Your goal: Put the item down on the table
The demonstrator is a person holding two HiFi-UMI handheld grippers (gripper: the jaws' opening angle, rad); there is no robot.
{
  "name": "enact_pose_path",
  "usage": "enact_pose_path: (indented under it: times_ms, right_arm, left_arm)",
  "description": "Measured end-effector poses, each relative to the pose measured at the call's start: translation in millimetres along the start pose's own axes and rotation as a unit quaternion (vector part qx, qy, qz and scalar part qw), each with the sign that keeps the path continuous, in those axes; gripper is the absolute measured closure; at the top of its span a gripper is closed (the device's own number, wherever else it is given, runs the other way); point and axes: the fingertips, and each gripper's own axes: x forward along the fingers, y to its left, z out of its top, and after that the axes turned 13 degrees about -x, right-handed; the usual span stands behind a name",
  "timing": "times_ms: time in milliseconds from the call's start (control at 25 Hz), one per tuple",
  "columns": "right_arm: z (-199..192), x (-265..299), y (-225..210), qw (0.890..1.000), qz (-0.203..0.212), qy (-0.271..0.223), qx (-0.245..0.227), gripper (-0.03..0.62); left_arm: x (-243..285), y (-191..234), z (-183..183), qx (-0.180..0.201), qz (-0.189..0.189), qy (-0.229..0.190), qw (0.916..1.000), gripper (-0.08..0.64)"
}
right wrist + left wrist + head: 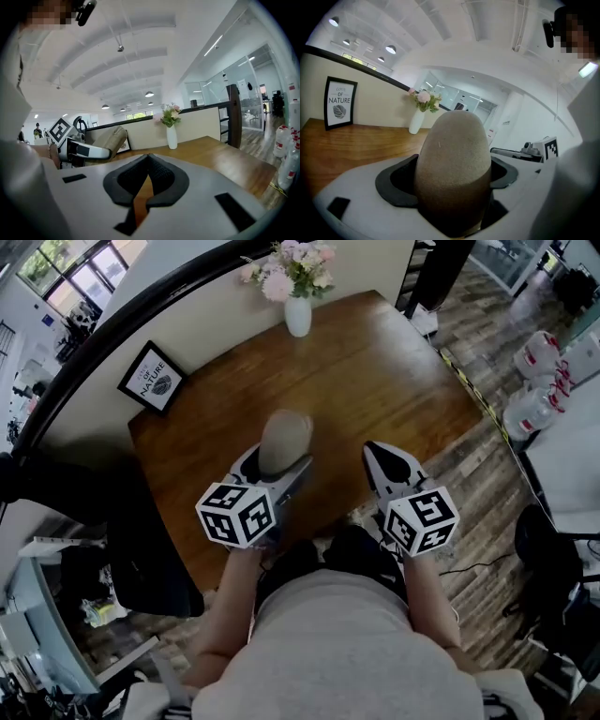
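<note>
A beige, egg-shaped item (pixel 285 439) with a rough surface stands upright between the jaws of my left gripper (pixel 279 465), which is shut on its lower half. The item fills the left gripper view (pixel 454 164), held above the brown wooden table (pixel 375 371) near its front edge. My right gripper (pixel 386 457) hovers to the right of it over the table's front edge, shut, with nothing between its pads (pixel 159 173). From the right gripper view the held item (pixel 110 140) shows at the left.
A white vase of pink flowers (pixel 298 315) stands at the table's far edge, and a framed "Nature" print (pixel 152 378) leans at the far left corner. Water bottles (pixel 539 381) sit on the floor to the right, beside a white table (pixel 572 456).
</note>
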Motion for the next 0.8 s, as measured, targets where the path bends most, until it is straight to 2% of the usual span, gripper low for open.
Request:
enact_pose_path:
  times_ms: [400, 520, 800]
  right_arm:
    - [8, 74, -32, 0.994, 0.104, 0.003, -0.017, 0.583]
    - [7, 89, -39, 0.992, 0.128, 0.006, -0.015, 0.583]
    - [-8, 119, -58, 0.985, 0.168, 0.026, -0.01, 0.583]
  left_arm:
    - [36, 29, 29, -0.013, 0.073, -0.025, 0.9969, 0.129]
    - [46, 32, 32, -0.013, 0.088, -0.019, 0.9958, 0.129]
    - [71, 47, 29, 0.014, 0.127, 0.015, 0.9917, 0.129]
